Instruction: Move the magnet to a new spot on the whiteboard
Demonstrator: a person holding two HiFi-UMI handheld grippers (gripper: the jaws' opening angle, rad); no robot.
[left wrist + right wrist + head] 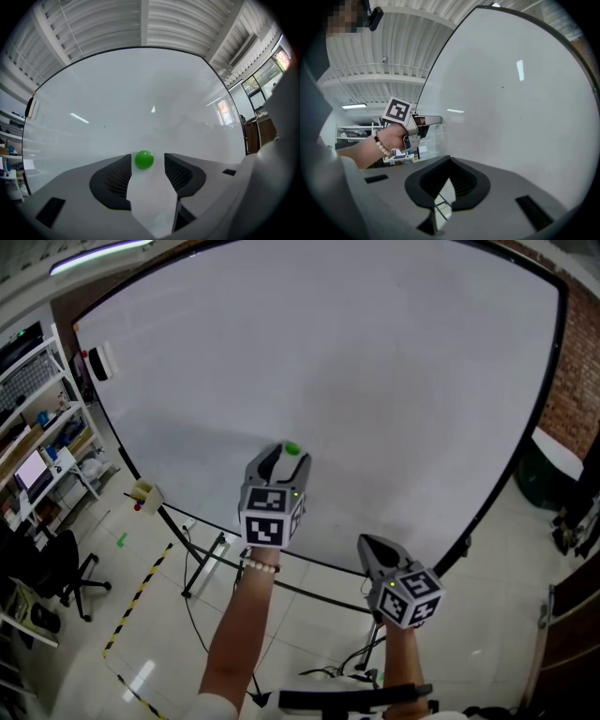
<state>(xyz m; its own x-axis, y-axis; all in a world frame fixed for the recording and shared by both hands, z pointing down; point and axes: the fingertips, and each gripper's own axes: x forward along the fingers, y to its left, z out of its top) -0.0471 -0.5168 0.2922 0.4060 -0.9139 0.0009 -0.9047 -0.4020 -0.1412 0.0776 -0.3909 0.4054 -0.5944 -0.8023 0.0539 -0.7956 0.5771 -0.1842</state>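
A small green ball magnet [292, 448] sticks to the large whiteboard [356, 352] near its lower middle. My left gripper [285, 456] points at the board, open, with the magnet [144, 159] between its tips. It lies nearer the left jaw, and a gap shows on each side. In the left gripper view the left gripper [147, 156] frames the ball against the whiteboard [140, 89]. My right gripper [371, 544] hangs lower right, below the board's edge, shut with nothing in it. The right gripper view shows the right gripper [450, 159] with jaws together, and the left gripper [425, 121] at the whiteboard [515, 103].
An eraser [99, 361] sits at the board's upper left. A shelf rack [37, 442] and an office chair [58, 570] stand at the left. Yellow-black floor tape [141, 589] runs under the board stand [202, 563]. A brick wall [574, 381] is at the right.
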